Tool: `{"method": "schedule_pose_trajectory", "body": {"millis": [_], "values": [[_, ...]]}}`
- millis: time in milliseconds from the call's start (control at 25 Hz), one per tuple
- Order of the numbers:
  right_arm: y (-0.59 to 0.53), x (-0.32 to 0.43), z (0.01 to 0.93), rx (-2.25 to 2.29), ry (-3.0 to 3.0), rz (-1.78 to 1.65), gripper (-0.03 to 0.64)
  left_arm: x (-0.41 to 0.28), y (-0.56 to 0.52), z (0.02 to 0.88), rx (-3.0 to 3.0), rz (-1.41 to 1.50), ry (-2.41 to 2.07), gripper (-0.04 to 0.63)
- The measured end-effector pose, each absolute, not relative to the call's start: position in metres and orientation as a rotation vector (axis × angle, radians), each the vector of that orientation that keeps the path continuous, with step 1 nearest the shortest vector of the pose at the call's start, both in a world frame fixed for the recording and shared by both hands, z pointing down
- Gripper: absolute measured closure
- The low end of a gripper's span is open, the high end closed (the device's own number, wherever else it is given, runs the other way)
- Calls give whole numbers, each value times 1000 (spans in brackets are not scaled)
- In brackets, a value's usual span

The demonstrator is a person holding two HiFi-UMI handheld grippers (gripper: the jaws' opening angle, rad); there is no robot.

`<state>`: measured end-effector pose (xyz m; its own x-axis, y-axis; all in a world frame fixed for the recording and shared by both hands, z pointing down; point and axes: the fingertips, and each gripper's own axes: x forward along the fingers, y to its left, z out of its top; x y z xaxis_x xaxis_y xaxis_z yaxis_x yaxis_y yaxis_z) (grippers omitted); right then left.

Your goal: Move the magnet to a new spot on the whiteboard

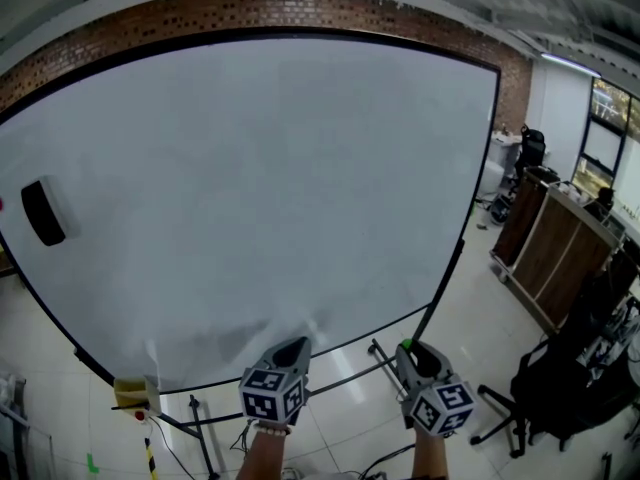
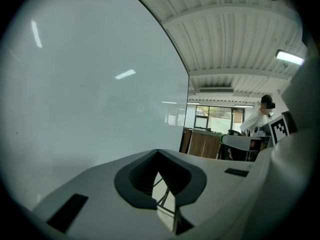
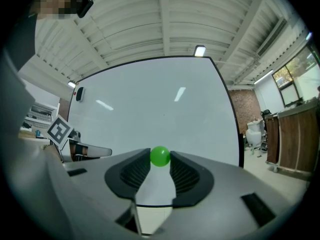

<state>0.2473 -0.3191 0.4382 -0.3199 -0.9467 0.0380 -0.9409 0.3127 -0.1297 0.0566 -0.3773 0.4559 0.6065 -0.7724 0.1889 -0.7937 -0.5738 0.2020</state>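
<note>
Green ball magnet (image 3: 160, 155) is sitting pinched at the very tips of your right gripper (image 1: 410, 352), whose jaws are clamping it from both sides. Beside it, your left gripper (image 2: 158, 153) is idling with its jaws pressed together on nothing. Straight ahead of the magnet, the whiteboard (image 3: 155, 109) is spreading bare and, by my reading, well apart from it, so you are facing a forward push with the right hand. Far off at the board's left edge, a black eraser (image 1: 45, 211) is clinging.

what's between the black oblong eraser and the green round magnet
Only bare whiteboard, seen in the head view; the magnet sits in the right gripper's jaws.
</note>
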Motion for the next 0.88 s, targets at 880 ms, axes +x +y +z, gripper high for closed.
{"method": "schedule_pose_trajectory", "body": {"millis": [880], "values": [[-435, 197, 254, -1722, 2599, 448, 488, -4, -385, 451, 2475, 73, -1447, 600]]}}
